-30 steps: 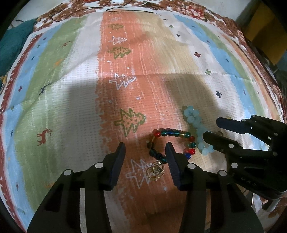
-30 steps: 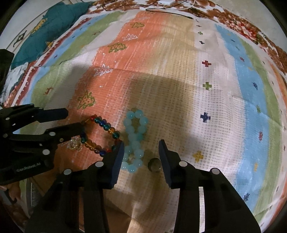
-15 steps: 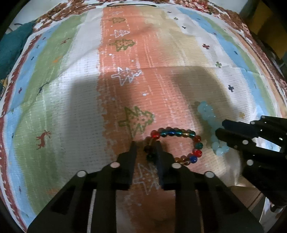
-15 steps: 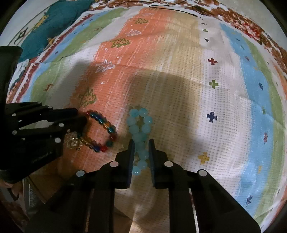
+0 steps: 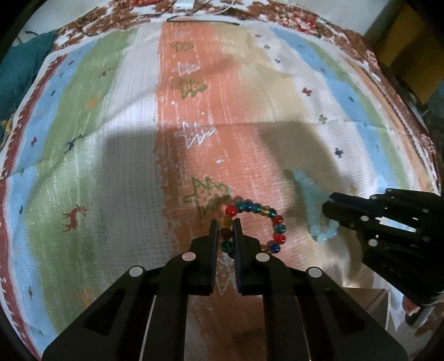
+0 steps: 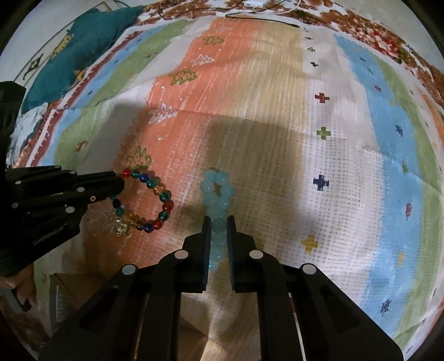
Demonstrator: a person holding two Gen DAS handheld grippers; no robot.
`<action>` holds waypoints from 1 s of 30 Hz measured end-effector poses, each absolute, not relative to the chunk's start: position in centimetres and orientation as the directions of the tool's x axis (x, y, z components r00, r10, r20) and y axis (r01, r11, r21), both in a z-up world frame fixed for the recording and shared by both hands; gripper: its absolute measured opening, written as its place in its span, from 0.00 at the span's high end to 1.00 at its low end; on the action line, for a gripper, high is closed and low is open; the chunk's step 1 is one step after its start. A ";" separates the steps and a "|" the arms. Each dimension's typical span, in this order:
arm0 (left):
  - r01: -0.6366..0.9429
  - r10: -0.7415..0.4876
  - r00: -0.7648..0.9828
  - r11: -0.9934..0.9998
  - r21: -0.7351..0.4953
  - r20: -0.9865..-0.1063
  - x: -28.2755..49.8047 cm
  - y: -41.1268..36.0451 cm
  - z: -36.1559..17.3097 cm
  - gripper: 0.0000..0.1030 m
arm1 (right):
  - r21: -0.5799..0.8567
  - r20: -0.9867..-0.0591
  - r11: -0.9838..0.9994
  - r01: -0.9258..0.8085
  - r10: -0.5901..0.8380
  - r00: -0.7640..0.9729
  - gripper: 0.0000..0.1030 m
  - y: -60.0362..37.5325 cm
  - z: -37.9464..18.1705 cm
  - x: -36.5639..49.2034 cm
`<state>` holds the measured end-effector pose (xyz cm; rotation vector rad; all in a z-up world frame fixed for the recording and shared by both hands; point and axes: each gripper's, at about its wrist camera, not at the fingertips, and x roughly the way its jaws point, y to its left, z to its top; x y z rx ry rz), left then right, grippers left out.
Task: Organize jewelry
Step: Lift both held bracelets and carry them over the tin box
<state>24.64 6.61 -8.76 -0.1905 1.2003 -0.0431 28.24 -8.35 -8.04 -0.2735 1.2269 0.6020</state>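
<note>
A multicolour bead bracelet with a gold charm lies on the striped cloth. My left gripper is shut on its left side, with amber and green beads pinched between the pads. Beside it to the right lies a pale blue bead bracelet, folded into a narrow loop. My right gripper has its jaws closing on the near part of that loop, and the pads touch the beads. Each gripper shows in the other's view: the right gripper and the left gripper.
A teal cloth lies at the far left of the spread. Thin cables run along the far edge. Past the near edge of the cloth there is a cardboard box, and a hand shows at the lower left.
Both grippers have gone from open to closed, the left onto the multicolour bracelet, the right onto the pale blue one. In the left view the gold charm is now hidden behind the fingers.
</note>
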 end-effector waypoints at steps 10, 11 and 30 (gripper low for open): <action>-0.033 -0.166 0.414 0.980 -0.198 -0.895 23.4 5.8 -6.1 0.91 | 0.108 -0.917 0.807 -0.581 0.307 0.255 0.88 -8.5 -5.4 27.2; -0.031 -0.170 0.417 0.979 -0.201 -0.893 23.5 5.6 -5.9 0.91 | 0.109 -0.915 0.806 -0.582 0.311 0.258 0.88 -8.5 -5.1 27.1; -0.030 -0.190 0.476 0.972 -0.232 -0.859 21.8 5.6 -3.3 0.91 | 0.127 -0.880 0.802 -0.583 0.363 0.307 0.88 -9.4 -2.1 25.3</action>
